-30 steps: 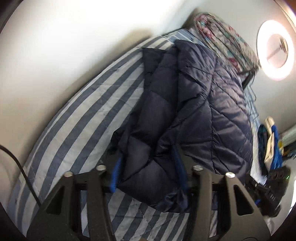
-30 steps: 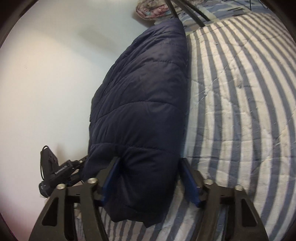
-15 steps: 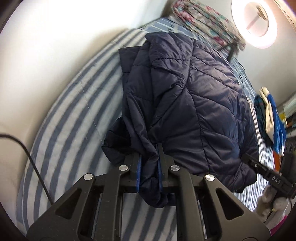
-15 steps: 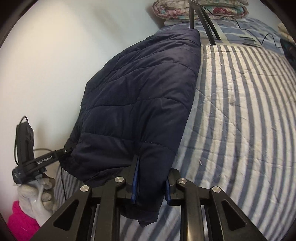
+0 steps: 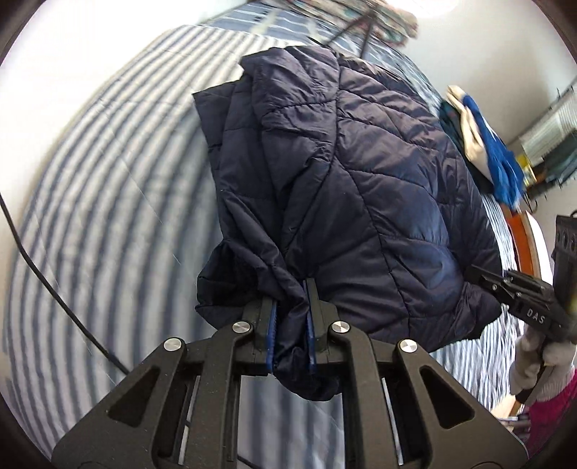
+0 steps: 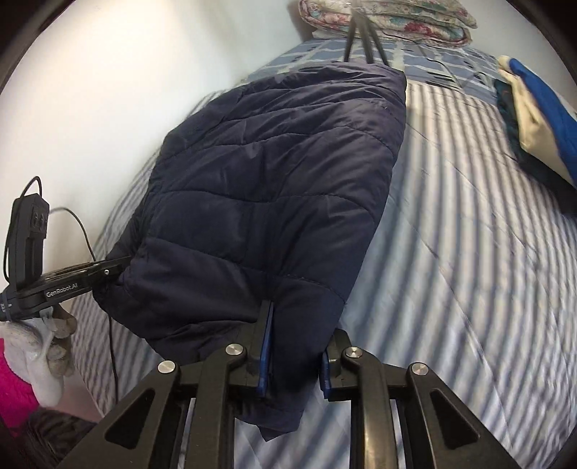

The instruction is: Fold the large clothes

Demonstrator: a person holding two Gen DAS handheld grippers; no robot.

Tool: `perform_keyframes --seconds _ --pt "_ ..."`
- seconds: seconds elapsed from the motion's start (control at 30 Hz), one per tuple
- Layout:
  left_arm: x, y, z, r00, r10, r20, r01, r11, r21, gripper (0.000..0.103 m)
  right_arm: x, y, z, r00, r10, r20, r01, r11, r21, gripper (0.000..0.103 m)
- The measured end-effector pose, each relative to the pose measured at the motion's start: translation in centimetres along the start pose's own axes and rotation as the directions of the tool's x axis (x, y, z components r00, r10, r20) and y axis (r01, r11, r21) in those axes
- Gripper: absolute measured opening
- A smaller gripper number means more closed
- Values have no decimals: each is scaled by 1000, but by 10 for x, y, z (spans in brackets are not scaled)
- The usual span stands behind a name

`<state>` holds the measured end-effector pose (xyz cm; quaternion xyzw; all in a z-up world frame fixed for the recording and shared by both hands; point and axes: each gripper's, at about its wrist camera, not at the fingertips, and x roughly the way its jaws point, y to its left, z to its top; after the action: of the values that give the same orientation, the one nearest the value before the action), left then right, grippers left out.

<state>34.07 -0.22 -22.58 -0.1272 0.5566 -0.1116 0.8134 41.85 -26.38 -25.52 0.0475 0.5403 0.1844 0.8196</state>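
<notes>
Left side: the left gripper (image 5: 290,321), black with blue pads, is clenched on a bunched corner of the dark navy quilted puffer jacket (image 5: 360,173); a wad of fabric hangs out below the jaws. A black cable (image 5: 47,285) trails over the blue-and-white striped quilted bedspread (image 5: 108,187) further left.

Centre: jacket lies on the bedspread, already doubled over, near hem raised off the bed between the two grips, far end resting flat near the black tripod legs (image 6: 360,32).

Right side: the right gripper (image 6: 294,355) is clamped on the other near corner of the jacket (image 6: 274,187), hem protruding below. Folded blue and cream clothes (image 6: 533,122) sit well apart at the right edge.

Handling, judged: shell looks smooth and slippery, fill soft, springy and light. Layers may slide out. Best hold is at stitched hem corners, through all layers.
</notes>
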Motion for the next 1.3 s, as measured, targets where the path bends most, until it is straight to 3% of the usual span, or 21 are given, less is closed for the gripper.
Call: perform_keyframes --seconds 0.33,0.53,0.67,0.7,0.8,0.87,0.93,1.0,1.07,1.3 --pt "-6 -59 -55 996 -67 -53 70 996 54 10 -43 -35 -73 999 -32 -16 33 999 41 19" --pt "3 -70 -55 997 -52 -54 56 996 76 10 -44 -44 -79 1000 -24 -3 24 998 50 20" --pt "-2 -63 -49 996 -77 -51 80 995 57 11 -49 -44 -78 1000 -16 9 16 999 50 30" --pt "-5 -57 -47 995 -85 -47 87 995 52 20 -46 -40 -80 1000 -15 14 14 999 43 31" --pt "-21 -35 -40 990 -141 -10 141 990 12 60 -57 -42 -80 999 14 49 -16 999 31 41" --pt "-30 -23 -29 985 -165 40 166 986 -21 63 -65 -48 -80 996 32 83 -35 999 32 56" --pt "-35 -10 -18 975 -216 56 219 974 -61 65 -73 -54 -78 993 61 104 -64 998 22 59" --pt "-34 4 -4 961 -268 70 274 955 -115 73 -79 -59 -73 990 63 125 -67 997 26 64" --pt "-28 19 8 947 -311 82 321 931 -177 76 -81 -65 -70 987 52 153 -60 997 50 73" --pt "9 49 40 925 -370 89 379 878 -292 76 -51 -95 -52 993 15 120 -34 986 160 72"
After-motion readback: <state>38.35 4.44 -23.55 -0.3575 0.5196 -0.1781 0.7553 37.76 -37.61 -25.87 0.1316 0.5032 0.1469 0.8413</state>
